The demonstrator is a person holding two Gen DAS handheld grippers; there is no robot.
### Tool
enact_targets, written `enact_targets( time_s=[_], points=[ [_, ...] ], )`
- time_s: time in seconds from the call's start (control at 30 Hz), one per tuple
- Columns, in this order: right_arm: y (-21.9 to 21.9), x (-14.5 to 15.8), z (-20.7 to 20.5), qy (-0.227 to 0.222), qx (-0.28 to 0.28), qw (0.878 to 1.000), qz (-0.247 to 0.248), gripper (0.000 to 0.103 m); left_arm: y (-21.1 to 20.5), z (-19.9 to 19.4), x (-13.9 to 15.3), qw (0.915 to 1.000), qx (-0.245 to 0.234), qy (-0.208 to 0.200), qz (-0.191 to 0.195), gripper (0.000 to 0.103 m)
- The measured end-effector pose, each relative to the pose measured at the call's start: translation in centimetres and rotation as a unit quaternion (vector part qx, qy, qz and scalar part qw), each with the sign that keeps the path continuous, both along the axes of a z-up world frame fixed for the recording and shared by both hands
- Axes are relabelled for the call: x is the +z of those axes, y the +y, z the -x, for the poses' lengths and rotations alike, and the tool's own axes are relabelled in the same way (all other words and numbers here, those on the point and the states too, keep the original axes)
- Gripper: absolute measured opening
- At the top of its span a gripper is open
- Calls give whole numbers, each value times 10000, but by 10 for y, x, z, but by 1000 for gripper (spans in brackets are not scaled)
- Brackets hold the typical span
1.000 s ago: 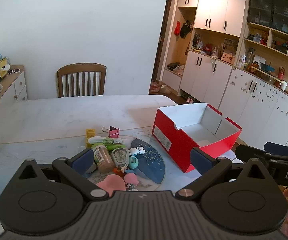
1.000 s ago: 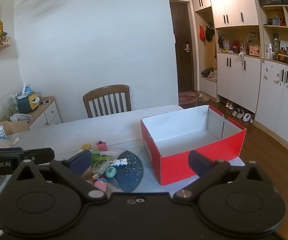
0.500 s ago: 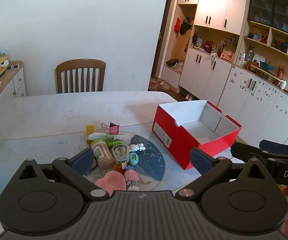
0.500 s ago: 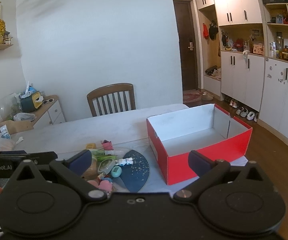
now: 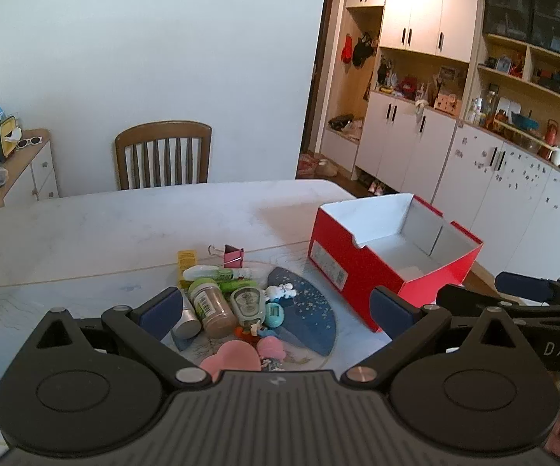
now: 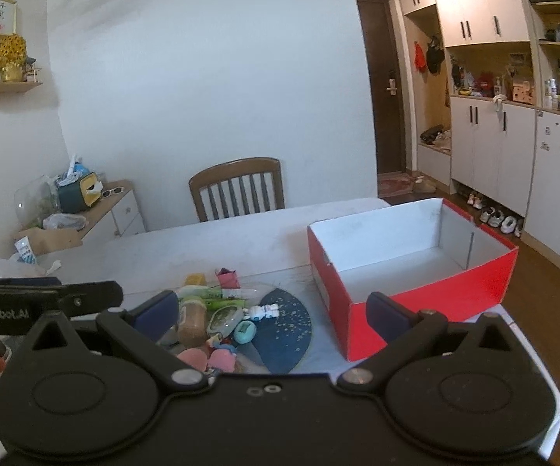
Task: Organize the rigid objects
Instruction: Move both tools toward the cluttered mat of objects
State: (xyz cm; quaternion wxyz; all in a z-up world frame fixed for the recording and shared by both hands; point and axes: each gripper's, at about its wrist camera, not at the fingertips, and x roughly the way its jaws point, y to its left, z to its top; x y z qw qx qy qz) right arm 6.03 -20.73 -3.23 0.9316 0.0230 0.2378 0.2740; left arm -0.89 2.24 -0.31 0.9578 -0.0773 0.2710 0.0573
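Both the left gripper point(image 5: 276, 308) and the right gripper point(image 6: 274, 310) are held spread wide with nothing grasped, the heap of small things point(image 5: 233, 303) is packed tight beside the empty red box point(image 6: 416, 268), so neighbours could be knocked off the table point(image 5: 124, 225) on any reach.

We see white table point(image 5: 124, 225): red box point(image 5: 361, 268) open, at right edge; blue round mat point(image 5: 311, 318) beside it at near edge, piled with small items.
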Motion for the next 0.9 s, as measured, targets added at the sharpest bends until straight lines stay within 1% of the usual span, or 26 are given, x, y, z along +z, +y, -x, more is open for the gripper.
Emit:
enact_targets(
  time_s=[0.2, 0.37, 0.53, 0.63, 0.77, 0.9],
  points=[
    [13, -6, -13, 99, 149, 9998, 6, 103, 13, -9, -6, 10000, 38, 72, 20, 103],
    [24, -9, -27, 199, 209, 9995, 85, 103, 27, -20, -10, 9998, 113, 69, 180, 103],
    [41, -16, -45, 293, 446, 9980, 336, 103, 40, -41, -20, 9990, 298, 291, 181, 103],
    [51, -22, -57, 362, 617, 9964, 455, 103, 52, -55, -28, 9978, 448, 437, 230, 103],
    [65, -32, -77, 542, 905, 9930, 539, 102, 72, -75, -38, 9956, 755, 544, 129, 103],
    [83, -42, -95, 637, 1197, 9884, 680, 101, 95, -89, -50, 9920, 1044, 680, 218, 103]
  ],
)
